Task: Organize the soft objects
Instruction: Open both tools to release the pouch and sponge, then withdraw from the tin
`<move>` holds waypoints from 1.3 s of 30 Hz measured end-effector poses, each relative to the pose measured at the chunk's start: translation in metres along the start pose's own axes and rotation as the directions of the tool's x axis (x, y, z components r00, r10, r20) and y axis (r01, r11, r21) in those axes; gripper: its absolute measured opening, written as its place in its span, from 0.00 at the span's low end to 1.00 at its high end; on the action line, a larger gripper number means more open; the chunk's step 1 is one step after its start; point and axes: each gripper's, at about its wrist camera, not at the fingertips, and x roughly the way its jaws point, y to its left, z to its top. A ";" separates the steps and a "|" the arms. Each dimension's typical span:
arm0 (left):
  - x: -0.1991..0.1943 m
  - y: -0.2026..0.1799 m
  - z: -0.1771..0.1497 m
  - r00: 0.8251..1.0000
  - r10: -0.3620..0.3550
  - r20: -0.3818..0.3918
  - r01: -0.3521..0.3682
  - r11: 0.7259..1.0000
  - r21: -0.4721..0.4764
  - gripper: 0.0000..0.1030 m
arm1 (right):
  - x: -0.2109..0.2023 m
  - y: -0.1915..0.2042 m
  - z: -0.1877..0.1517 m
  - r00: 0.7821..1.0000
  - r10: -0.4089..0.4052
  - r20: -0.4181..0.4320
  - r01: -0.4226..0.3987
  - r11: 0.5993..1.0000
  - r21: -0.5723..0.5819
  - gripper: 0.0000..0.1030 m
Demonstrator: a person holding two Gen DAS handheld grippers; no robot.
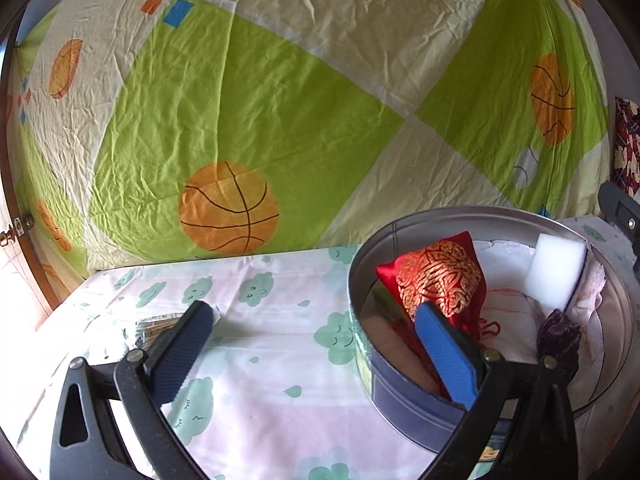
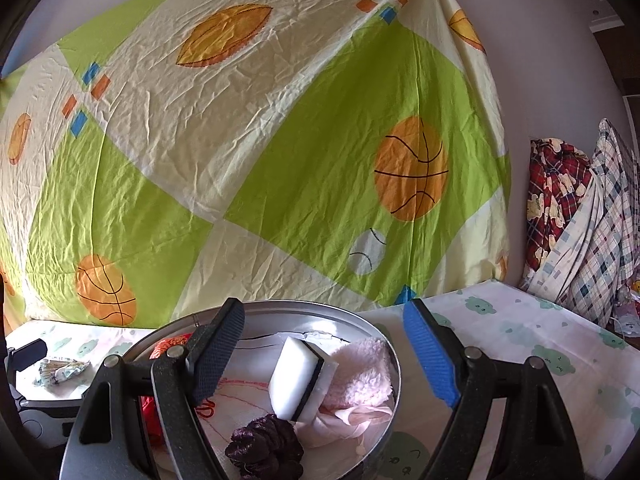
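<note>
Holding both grippers spread and empty, I am hovering the left gripper (image 1: 316,344) and right gripper (image 2: 324,352) over the round tin (image 2: 384,336) containing the white sponge (image 2: 294,376).

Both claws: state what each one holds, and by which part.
Nothing is held. The left claw and the right claw both stand open and empty by the round tin.
</note>
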 end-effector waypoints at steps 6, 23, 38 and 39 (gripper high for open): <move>-0.011 0.009 -0.005 0.999 -0.023 0.025 0.023 1.000 -0.002 1.00 | -0.009 0.006 -0.001 0.999 -0.023 0.028 0.023 1.000 -0.012 0.81; -0.011 0.054 -0.018 1.000 -0.010 -0.021 0.010 0.999 -0.030 1.00 | -0.048 0.015 -0.003 0.991 -0.070 0.114 0.068 0.997 0.022 0.81; -0.002 0.122 -0.027 0.997 0.072 -0.032 -0.074 0.995 -0.070 1.00 | -0.052 0.079 -0.017 0.999 0.002 0.033 -0.002 1.000 -0.001 0.81; -0.001 0.127 -0.028 0.996 0.076 -0.036 -0.079 0.994 -0.074 1.00 | -0.051 0.085 -0.018 1.000 0.010 0.027 -0.010 1.000 -0.004 0.81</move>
